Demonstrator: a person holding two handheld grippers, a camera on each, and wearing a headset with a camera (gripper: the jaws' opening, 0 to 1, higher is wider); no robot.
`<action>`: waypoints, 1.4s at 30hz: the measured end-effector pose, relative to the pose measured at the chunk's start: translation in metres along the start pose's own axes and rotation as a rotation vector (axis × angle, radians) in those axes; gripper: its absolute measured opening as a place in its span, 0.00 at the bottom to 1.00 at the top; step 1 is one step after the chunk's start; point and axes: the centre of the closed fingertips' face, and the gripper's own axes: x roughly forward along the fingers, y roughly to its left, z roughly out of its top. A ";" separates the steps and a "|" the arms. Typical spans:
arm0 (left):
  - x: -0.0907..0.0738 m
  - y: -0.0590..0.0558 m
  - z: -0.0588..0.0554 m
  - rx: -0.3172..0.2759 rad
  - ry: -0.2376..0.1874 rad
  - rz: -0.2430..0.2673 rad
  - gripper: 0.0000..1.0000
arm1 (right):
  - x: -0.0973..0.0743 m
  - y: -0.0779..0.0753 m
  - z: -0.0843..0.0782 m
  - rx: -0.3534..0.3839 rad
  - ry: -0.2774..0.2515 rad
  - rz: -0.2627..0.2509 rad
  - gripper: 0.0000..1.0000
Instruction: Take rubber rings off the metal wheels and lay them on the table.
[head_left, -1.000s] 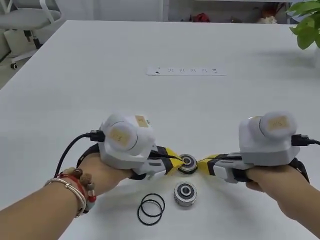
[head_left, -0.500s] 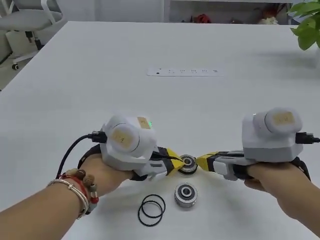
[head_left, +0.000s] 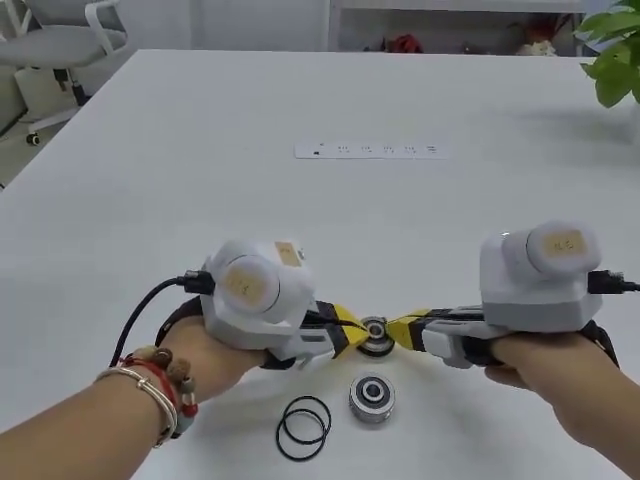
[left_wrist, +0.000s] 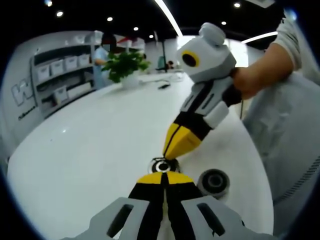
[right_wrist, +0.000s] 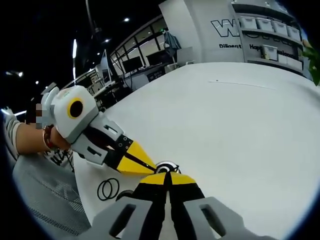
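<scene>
— Whereabouts on the table (head_left: 300, 230)?
— Near edge, about the middle. One metal wheel (head_left: 375, 338) caught between the two gripper tips, lying flat, bore facing up, axle line upright.
— And the left gripper (head_left: 355, 328)?
— Reaching in from the left, jaws pressed together, yellow tips touching that wheel's rim. Cannot tell about anything thin pinched between them.
— And the right gripper (head_left: 396, 328)?
— Much the same from the right: jaws clenched tip to tip, against the wheel's opposite side, nose to nose with the left one.
— Anything nearer?
— A second wheel (head_left: 372, 396) just on the near side of the first, apart from both grippers, also flat with hub up. Left of it, two rubber rings (head_left: 303, 424) flat on the tabletop, overlapping.
— Farther off?
— A power strip (head_left: 368, 150) well beyond, long axis running left to right.
</scene>
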 end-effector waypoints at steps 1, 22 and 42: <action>0.000 0.000 0.000 0.000 0.000 0.000 0.01 | 0.000 0.001 0.001 0.001 -0.001 0.003 0.00; -0.013 -0.008 0.010 0.027 0.010 -0.048 0.18 | -0.003 0.005 0.018 0.048 -0.053 0.027 0.00; -0.062 0.005 0.072 -0.063 -0.153 -0.023 0.60 | -0.016 0.011 0.049 0.120 -0.150 0.059 0.00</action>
